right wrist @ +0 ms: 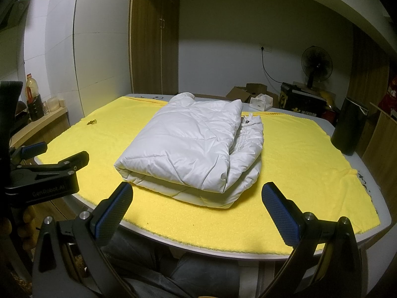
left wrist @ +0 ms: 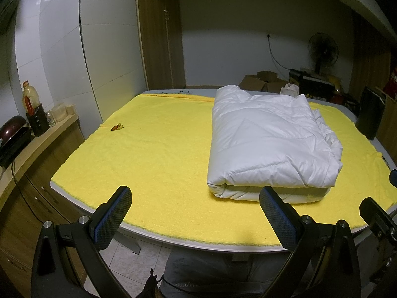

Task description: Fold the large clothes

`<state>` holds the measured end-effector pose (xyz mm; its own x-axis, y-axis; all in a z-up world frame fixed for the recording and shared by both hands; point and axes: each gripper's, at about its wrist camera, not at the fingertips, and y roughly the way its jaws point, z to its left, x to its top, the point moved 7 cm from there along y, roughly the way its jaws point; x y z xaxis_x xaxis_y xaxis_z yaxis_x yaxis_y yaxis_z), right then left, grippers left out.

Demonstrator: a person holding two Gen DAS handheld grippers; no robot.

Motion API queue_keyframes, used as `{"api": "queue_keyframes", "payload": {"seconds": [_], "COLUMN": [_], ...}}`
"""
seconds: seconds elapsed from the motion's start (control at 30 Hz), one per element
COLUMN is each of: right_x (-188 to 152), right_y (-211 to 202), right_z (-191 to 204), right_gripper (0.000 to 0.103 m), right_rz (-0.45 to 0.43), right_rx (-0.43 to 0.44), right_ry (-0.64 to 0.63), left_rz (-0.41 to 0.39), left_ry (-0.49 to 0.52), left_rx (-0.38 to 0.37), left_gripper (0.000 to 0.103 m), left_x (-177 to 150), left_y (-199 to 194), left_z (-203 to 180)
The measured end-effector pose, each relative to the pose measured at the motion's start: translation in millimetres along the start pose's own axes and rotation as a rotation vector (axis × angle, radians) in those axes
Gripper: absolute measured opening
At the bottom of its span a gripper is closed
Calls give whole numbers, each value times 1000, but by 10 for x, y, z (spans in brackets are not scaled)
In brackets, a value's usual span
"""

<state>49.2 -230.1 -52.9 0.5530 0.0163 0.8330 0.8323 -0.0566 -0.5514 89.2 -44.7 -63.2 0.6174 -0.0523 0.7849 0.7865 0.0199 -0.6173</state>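
Observation:
A white puffer jacket (left wrist: pixel 268 144) lies folded into a thick rectangular bundle on the yellow cloth (left wrist: pixel 153 154) that covers the table. In the right wrist view the same jacket (right wrist: pixel 196 149) sits mid-table on the yellow cloth (right wrist: pixel 310 164), its collar and zip at the right edge of the bundle. My left gripper (left wrist: pixel 196 198) is open, held above the table's near edge, left of the jacket and apart from it. My right gripper (right wrist: pixel 197 196) is open too, hanging just short of the bundle's near fold with nothing between its fingers. The left gripper's body (right wrist: pixel 47 173) shows at the left of the right wrist view.
A small brown-yellow scrap (left wrist: pixel 117 127) lies at the cloth's far left. A black cylinder (right wrist: pixel 349 126) stands at the table's right edge. A side counter (left wrist: pixel 37 144) holds a bottle and jars. Cardboard boxes (left wrist: pixel 260 80) and a fan (left wrist: pixel 322 49) stand behind. A person's legs (right wrist: pixel 188 275) are below.

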Motion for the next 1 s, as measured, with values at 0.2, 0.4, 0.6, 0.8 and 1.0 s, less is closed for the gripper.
{"api": "queue_keyframes", "payload": {"seconds": [0.2, 0.4, 0.6, 0.8, 1.0], "right_x": [-15, -11, -20, -18, -35], "right_y": [-1, 4, 0, -2, -9], "right_z": [-14, -2, -9, -6, -20], "right_gripper": [103, 103, 103, 103, 103], "right_rz": [3, 3, 3, 3, 4], "right_rx": [4, 2, 5, 4, 7], "right_ry": [-6, -4, -6, -7, -9], "left_rz": [-1, 2, 2, 2, 2], "left_ry": [1, 3, 4, 4, 4], "left_rx": [-5, -7, -8, -8, -8], "left_gripper": [103, 103, 103, 103, 103], "left_x": [1, 7, 10, 8, 8], "left_y": [-8, 5, 9, 8, 4], "left_z": [-3, 0, -1, -2, -9]}}
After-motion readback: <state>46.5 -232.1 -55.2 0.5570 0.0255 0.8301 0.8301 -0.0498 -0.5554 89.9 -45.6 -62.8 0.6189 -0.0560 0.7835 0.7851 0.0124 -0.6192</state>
